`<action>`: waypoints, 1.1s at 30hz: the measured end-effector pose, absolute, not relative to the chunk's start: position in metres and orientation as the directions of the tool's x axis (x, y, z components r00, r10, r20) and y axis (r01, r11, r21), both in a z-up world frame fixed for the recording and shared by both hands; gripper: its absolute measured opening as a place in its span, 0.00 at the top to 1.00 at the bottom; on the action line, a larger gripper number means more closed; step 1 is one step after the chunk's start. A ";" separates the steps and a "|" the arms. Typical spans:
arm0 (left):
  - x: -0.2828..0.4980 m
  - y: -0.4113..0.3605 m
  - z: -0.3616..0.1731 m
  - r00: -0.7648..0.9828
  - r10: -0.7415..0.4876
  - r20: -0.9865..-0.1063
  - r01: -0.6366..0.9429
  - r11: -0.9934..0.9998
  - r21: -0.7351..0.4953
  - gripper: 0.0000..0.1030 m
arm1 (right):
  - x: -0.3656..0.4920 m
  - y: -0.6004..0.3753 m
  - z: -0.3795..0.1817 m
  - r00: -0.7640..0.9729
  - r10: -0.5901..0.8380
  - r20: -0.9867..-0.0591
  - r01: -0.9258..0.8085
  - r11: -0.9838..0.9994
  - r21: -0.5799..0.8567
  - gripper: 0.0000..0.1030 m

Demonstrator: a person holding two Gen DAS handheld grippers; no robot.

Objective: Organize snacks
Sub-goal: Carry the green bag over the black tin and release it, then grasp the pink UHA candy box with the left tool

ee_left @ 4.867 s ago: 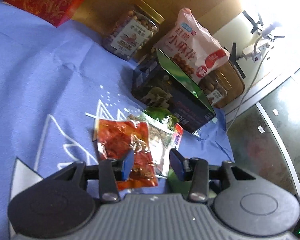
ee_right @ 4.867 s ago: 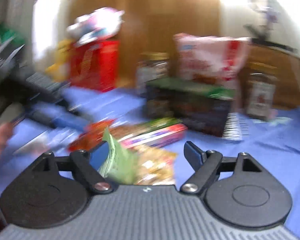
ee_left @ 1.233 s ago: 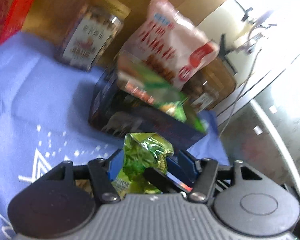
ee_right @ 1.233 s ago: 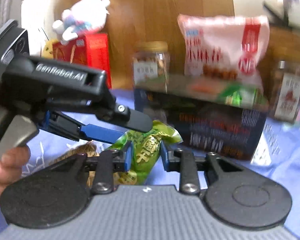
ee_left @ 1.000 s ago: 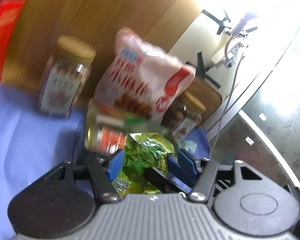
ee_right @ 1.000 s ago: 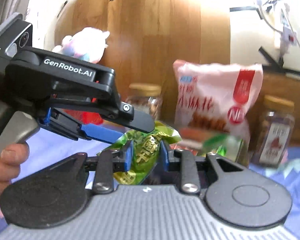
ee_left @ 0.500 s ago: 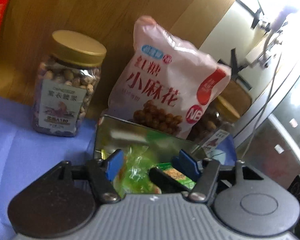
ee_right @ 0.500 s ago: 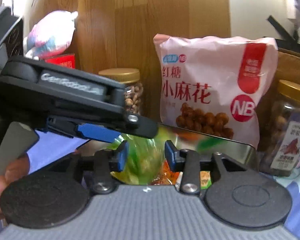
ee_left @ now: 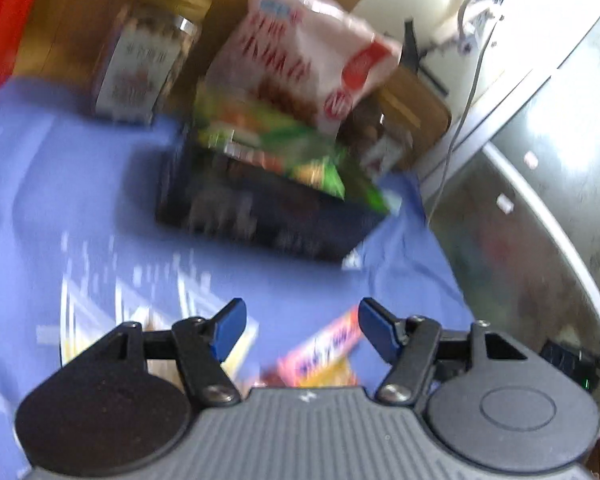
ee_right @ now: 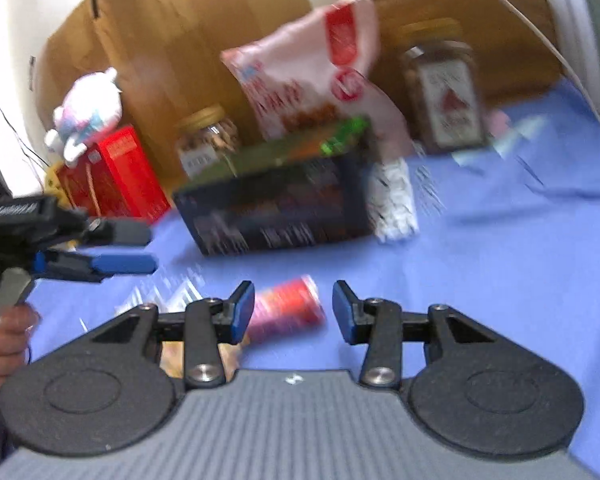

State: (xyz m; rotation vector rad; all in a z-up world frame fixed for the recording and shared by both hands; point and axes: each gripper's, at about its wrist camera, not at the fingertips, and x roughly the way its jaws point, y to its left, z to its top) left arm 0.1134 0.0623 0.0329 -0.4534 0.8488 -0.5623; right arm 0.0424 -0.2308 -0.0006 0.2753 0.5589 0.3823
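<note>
A dark blue snack box point(ee_left: 260, 208) stands on the blue cloth with green and orange packets point(ee_left: 284, 148) showing in its open top; it also shows in the right wrist view point(ee_right: 284, 208). My left gripper point(ee_left: 300, 326) is open and empty above the cloth, over a pink and red snack packet point(ee_left: 324, 350). My right gripper point(ee_right: 294, 312) is open and empty, with the same red packet point(ee_right: 288, 306) lying between its fingers on the cloth. The left gripper point(ee_right: 124, 250) shows at the left of the right wrist view. Both views are blurred.
Behind the box stand a pink snack bag point(ee_right: 312, 72), two nut jars point(ee_right: 208, 140) point(ee_right: 444, 100), a red gift box point(ee_right: 116, 172) and a plush toy point(ee_right: 88, 112). A wooden board backs them. The cloth's right edge point(ee_left: 440, 248) drops to the floor.
The green packet that both grippers held went into the box and was let go. Both grippers have opened and pulled back and down toward the cloth.
</note>
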 end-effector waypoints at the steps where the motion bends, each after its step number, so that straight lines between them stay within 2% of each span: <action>1: 0.108 0.062 0.029 0.522 -0.627 -0.578 0.270 0.764 -0.586 0.39 | 0.044 -0.232 0.001 0.780 0.416 -0.466 -0.266 0.896 0.355 0.55; 5: 0.092 0.062 0.026 0.482 -0.660 -0.577 0.259 0.736 -0.625 0.39 | 0.056 -0.235 0.004 0.782 0.432 -0.449 -0.261 0.882 0.393 0.56; 8: 0.095 0.053 0.021 0.476 -0.623 -0.621 0.223 0.768 -0.600 0.40 | 0.065 -0.228 -0.004 0.778 0.423 -0.465 -0.249 0.886 0.390 0.56; 12: 0.114 0.045 0.010 0.458 -0.616 -0.641 0.174 0.769 -0.615 0.45 | 0.064 -0.223 -0.012 0.746 0.473 -0.468 -0.255 0.853 0.456 0.63; 18: 0.144 0.016 0.020 0.504 -0.548 -0.667 0.200 0.826 -0.527 0.45 | 0.048 -0.220 -0.007 0.773 0.433 -0.464 -0.271 0.886 0.376 0.57; 26: 0.147 0.025 0.035 0.544 -0.561 -0.624 0.220 0.813 -0.539 0.42 | 0.045 -0.228 -0.003 0.789 0.416 -0.453 -0.307 0.904 0.297 0.53; 31: 0.144 0.024 0.028 0.514 -0.564 -0.646 0.217 0.814 -0.538 0.42 | 0.053 -0.220 -0.009 0.779 0.396 -0.487 -0.333 0.918 0.215 0.52; 33: 0.147 0.016 0.022 0.494 -0.566 -0.660 0.224 0.816 -0.533 0.43 | 0.061 -0.217 -0.013 0.768 0.388 -0.510 -0.318 0.922 0.222 0.52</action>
